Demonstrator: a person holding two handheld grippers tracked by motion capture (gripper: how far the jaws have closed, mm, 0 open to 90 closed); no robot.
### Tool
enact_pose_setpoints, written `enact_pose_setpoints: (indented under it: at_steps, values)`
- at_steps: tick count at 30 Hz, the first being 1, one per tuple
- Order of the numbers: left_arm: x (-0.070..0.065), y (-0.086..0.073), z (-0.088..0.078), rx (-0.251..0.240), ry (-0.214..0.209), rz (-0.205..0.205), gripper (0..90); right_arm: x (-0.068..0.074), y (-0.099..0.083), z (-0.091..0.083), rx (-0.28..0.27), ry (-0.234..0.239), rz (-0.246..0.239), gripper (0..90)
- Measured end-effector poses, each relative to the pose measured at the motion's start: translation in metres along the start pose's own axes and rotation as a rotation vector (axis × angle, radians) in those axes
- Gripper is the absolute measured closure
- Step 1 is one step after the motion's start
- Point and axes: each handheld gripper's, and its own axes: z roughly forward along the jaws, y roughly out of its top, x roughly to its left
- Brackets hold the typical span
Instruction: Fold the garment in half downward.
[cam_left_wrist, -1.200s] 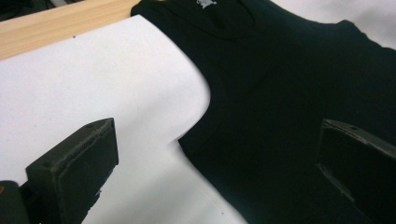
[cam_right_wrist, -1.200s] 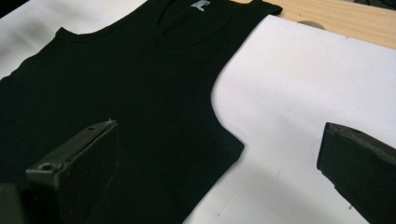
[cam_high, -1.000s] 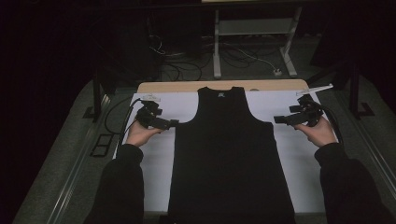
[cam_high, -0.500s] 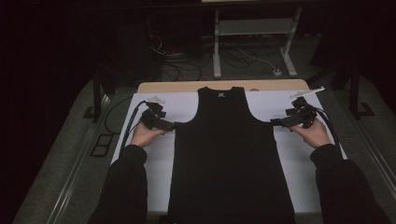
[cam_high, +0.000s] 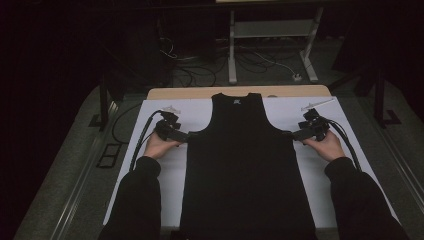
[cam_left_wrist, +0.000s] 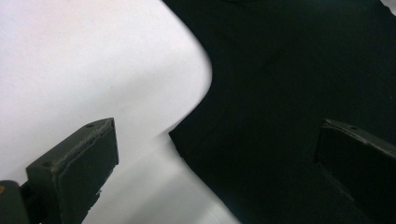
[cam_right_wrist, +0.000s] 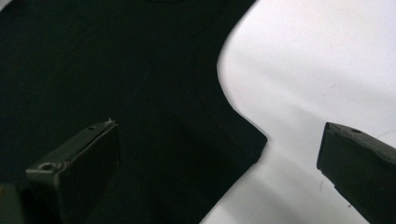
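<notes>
- A black tank top (cam_high: 247, 170) lies flat, front or back up I cannot tell, in the middle of the high view, neck toward the top of the frame and hem at the bottom edge.
- It rests on a white sheet (cam_high: 165, 200) that covers the desk (cam_high: 200, 93), whose bare wooden strip shows just above the garment's neck.
- A small pale label (cam_high: 236, 101) sits inside the neckline.
- The left gripper (cam_high: 181, 136) is at the left centre of the high view, its tip at the garment's underarm corner on that side.
- In the left gripper view the tank top (cam_left_wrist: 289, 93) fills the upper right, its armhole curve and side corner lying between the jaws, which stand wide apart with nothing clamped.
- The right gripper (cam_high: 294, 134) is at the right centre of the high view, its tip at the opposite underarm corner.
- In the right gripper view the tank top (cam_right_wrist: 116, 79) fills the upper left, its corner between the jaws; they too are spread wide and hold nothing.
- Both of the person's dark sleeves (cam_high: 137, 200) enter from the bottom of the high view.
- Beyond the desk, at the top of the frame, cables (cam_high: 255, 62) lie on the dark floor beside a pale metal stand (cam_high: 272, 37).
</notes>
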Motion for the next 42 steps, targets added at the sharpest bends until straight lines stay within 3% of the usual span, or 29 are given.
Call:
enact_pose_setpoints:
  at_steps: [6,12,18,23,31,42]
  values:
    - [0.002,-0.003,0.004,0.018,-0.006,-0.02,0.0,-0.001,-0.002,0.006,0.007,0.003,0.009,0.0]
    - [0.001,-0.003,0.005,0.028,-0.011,-0.01,0.0,-0.002,-0.003,0.01,0.019,-0.002,0.012,0.0]
    - [0.0,-0.005,0.009,0.034,-0.021,-0.013,9.2,-0.005,-0.004,0.011,0.013,0.004,0.022,3.5]
    - [0.0,-0.005,0.013,0.038,-0.019,-0.006,14.7,-0.006,-0.004,0.013,0.005,0.004,0.023,13.7]
    - [0.002,-0.006,0.014,0.031,0.001,-0.011,27.4,-0.008,-0.005,0.015,0.011,-0.014,0.031,20.4]
    - [0.004,-0.007,0.014,0.029,0.021,-0.012,44.9,-0.007,-0.005,0.016,0.009,-0.046,0.027,42.4]
